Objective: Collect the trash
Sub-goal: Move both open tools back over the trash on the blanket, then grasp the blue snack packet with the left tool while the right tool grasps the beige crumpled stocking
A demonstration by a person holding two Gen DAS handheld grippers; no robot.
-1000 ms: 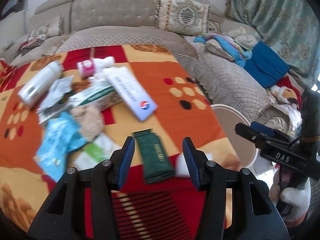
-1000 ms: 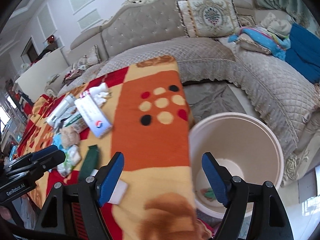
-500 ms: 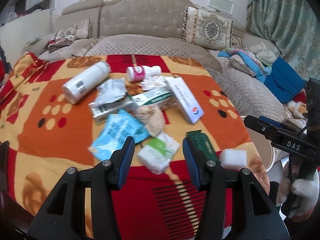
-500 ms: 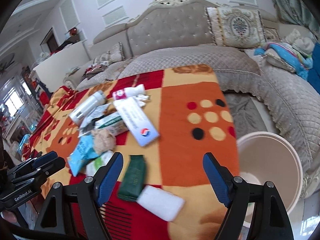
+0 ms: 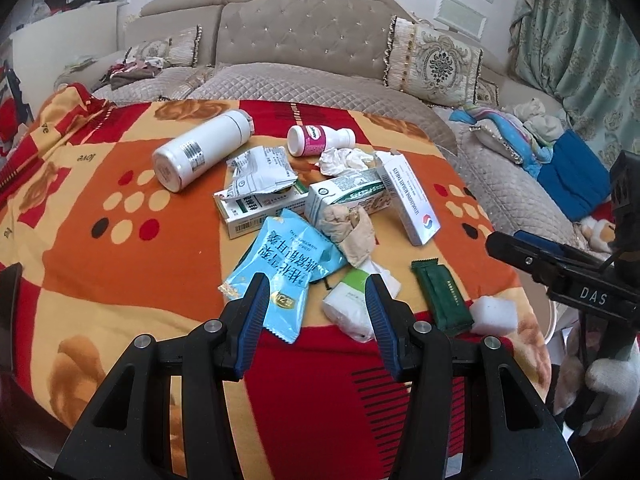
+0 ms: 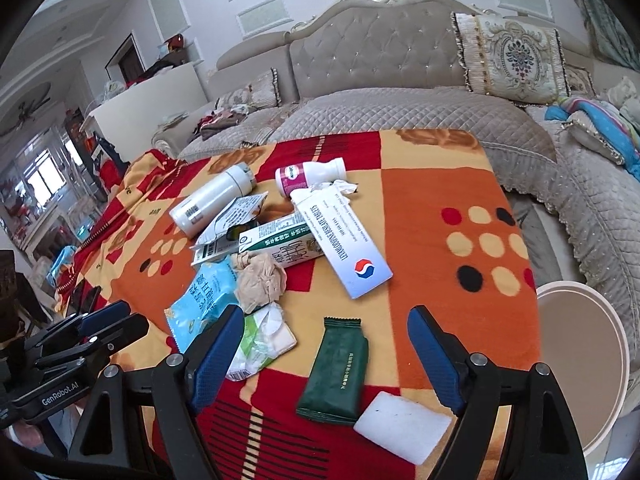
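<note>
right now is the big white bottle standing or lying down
Lying down. The white bottle rests on its side on the blanket, its flat base facing the camera.

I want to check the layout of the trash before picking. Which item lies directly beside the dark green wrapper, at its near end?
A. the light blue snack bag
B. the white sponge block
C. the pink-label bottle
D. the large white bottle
B. The white sponge block lies against the near end of the dark green wrapper, while both bottles and the blue bag lie farther off, to the left or at the back.
</note>
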